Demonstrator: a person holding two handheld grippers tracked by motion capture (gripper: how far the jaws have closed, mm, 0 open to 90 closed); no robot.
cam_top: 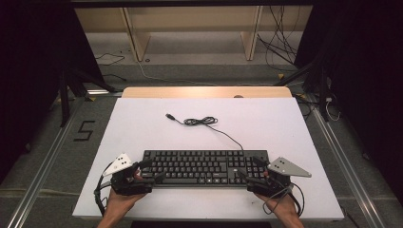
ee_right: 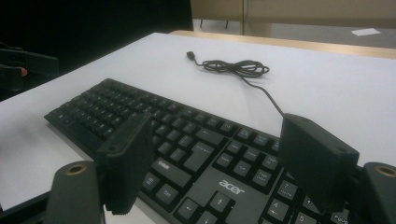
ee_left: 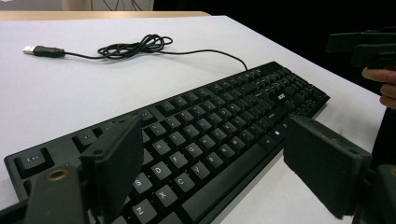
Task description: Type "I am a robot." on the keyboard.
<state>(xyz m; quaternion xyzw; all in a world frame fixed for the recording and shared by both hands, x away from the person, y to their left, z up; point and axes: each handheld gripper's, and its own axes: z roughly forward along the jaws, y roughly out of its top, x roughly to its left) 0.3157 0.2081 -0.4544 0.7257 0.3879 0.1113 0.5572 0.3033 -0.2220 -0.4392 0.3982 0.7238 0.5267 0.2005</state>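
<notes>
Item one: my left gripper (cam_top: 148, 169), which I am holding at the keyboard's (cam_top: 199, 167) left end. Its jaws are standing wide, straddling that end; in the left gripper view one pad is hanging over the key rows near Esc and the other is sitting off the front edge by the space bar. I cannot tell whether either pad is touching the keys.

Item two: my right gripper (cam_top: 248, 167), which I am holding at the opposite end. Its jaws are also gaping wide, with the arrow keys and the number pad lying between them in the right gripper view. Nothing is being squeezed.

Item three: the keyboard itself, black, lying flat and square on the white table (cam_top: 142, 123), directly ahead of both tools and spanning the gap between them.

Item four: the keyboard's cable (cam_top: 223, 132), running away from the far edge beyond the right gripper, bunching into a loose coil (cam_top: 200, 121) further out, and ending in a USB plug (cam_top: 169, 116) lying free on the table.
</notes>
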